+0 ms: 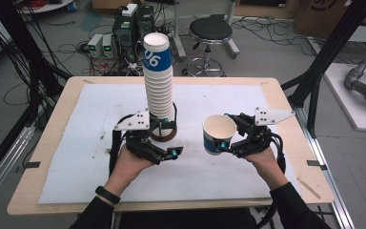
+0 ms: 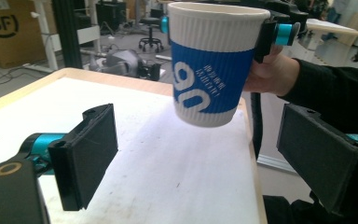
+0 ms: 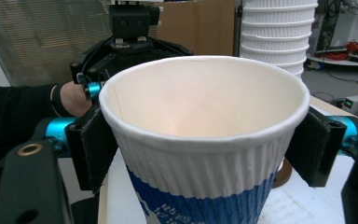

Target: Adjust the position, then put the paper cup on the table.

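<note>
A ribbed paper cup [image 1: 218, 134] is held upright off the table [image 1: 47, 143], clamped between the right gripper [image 1: 228, 133] jaws just below its rim. The left gripper [image 1: 164, 143] jaws stand open and empty beside it. Being light and easily crushed, it is best gripped gently on the stiffer band under the rim.

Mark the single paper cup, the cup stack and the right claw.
Single paper cup [image 1: 218, 128]: high view, inner wall.
Cup stack [image 1: 158, 86]: high view, ribbed side.
Right claw [image 3: 205, 156]: right gripper view, midway between its pads, shut on the cup.
</note>
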`<state>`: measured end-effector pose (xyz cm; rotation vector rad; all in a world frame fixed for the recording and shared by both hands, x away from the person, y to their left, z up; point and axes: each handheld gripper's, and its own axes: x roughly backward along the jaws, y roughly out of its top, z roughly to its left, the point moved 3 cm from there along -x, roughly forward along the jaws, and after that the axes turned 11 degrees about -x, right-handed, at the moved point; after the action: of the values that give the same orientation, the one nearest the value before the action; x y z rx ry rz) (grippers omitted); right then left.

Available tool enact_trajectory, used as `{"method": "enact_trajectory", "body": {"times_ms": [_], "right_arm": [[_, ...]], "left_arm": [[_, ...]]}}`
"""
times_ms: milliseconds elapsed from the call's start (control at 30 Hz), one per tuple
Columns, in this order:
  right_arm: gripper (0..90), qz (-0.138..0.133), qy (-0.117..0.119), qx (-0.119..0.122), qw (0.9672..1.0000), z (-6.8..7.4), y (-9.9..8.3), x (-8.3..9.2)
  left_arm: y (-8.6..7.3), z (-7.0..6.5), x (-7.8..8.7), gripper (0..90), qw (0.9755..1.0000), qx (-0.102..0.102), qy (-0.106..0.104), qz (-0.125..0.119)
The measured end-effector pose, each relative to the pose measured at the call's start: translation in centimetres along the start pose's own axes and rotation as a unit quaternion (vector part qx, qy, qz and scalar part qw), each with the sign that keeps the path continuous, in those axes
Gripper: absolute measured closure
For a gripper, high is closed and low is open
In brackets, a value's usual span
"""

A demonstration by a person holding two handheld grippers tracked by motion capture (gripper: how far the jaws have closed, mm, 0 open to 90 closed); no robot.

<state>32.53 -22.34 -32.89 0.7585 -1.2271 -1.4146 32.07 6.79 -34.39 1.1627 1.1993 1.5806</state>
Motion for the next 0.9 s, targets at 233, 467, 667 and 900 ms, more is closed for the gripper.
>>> {"method": "enact_trajectory", "body": {"times_ms": [233,467,667,900], "right_arm": [[20.1,-0.002,-0.008,0.001,1.0000,-0.2,0.0,0.6],[20.2,-0.005,-0.015,0.007,0.9998,-0.2,0.0,1.0],[20.2,-0.006,-0.019,0.007,0.9998,-0.2,0.1,1.3],[20.2,-0.010,-0.023,0.010,0.9996,-0.4,0.1,1.7]], "left_arm": [[-0.3,0.6,2.0,12.3,0.9996,0.001,0.028,-0.008],[-0.3,1.1,2.8,12.3,0.9989,0.001,0.044,-0.013],[-0.3,1.1,3.3,12.3,0.9986,0.000,0.050,-0.014],[-0.5,1.4,3.9,12.3,0.9972,0.000,0.074,-0.008]]}}
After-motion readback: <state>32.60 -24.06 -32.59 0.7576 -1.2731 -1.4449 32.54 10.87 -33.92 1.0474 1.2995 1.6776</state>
